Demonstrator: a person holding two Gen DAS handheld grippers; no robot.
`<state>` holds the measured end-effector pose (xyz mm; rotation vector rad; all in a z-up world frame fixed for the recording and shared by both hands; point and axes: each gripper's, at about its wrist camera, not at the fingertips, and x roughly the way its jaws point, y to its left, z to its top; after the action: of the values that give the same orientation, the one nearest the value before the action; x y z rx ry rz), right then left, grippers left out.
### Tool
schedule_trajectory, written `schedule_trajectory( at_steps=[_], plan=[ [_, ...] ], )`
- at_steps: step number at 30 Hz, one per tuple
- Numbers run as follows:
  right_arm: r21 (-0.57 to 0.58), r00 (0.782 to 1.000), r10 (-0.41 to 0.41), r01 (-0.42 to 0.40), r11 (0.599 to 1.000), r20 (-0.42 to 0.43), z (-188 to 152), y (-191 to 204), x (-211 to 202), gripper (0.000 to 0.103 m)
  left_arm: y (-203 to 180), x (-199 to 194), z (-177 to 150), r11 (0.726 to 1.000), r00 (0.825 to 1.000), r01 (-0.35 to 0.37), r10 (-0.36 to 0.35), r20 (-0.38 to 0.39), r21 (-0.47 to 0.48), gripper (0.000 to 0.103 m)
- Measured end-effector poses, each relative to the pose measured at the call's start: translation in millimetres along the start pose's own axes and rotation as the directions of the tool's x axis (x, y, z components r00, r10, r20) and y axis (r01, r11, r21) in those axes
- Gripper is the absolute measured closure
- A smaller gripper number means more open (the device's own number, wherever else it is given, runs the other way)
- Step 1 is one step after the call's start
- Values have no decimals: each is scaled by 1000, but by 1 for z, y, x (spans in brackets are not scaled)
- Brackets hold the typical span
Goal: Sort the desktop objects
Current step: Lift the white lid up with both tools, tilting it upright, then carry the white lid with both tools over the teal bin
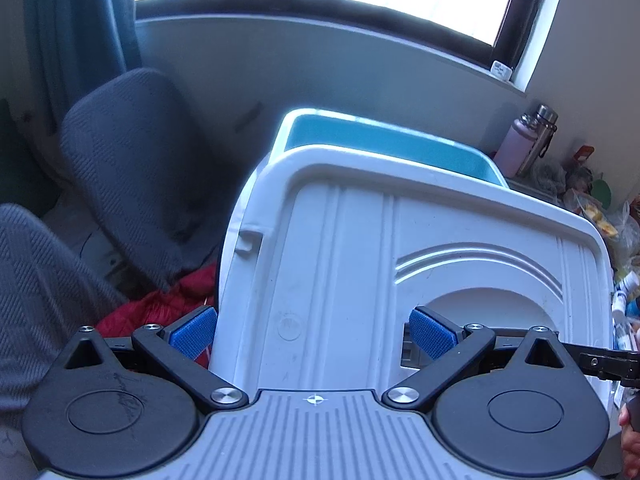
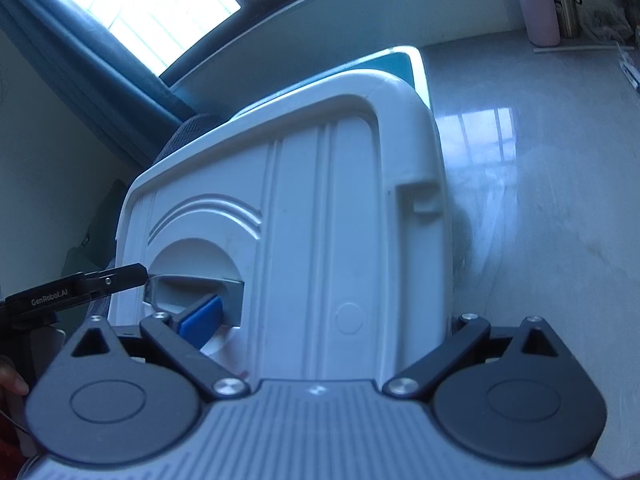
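Because both grippers are set against the same white lid (image 1: 400, 264), one at each side of its near edge, the lid is judged to be handled two-handed so that it stays level over the blue bin (image 1: 384, 140) beneath it.

Left gripper (image 1: 312, 334): jaws spread wide, blue pads (image 1: 192, 334) straddling the lid's left portion. One pad is seen outside the lid's left rim, the other near the arched handle recess (image 1: 492, 308). Contact with the plastic cannot be confirmed.

Right gripper (image 2: 320, 320): jaws likewise spread. Only the left blue pad (image 2: 202, 316) is visible, lying in the grey latch pocket (image 2: 192, 288); the other finger is hidden behind the lid's right rim. No firm clamp is shown.

Lid position: resting tilted on or against the bin, at the edge of the grey tabletop (image 2: 540, 160). Bottles (image 2: 548, 4) stand well apart at the far corner.

Judgement: the lid is being opened or seated; which cannot be told.
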<state>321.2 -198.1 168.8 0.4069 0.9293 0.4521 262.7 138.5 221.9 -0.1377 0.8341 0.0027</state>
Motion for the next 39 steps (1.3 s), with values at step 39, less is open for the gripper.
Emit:
schedule_trajectory(
  at_steps=[39],
  plan=[
    [-62, 974, -212, 217, 974, 79, 160, -5, 92, 2, 19, 181, 179, 999, 1000, 10, -9, -18, 42, 0]
  ],
)
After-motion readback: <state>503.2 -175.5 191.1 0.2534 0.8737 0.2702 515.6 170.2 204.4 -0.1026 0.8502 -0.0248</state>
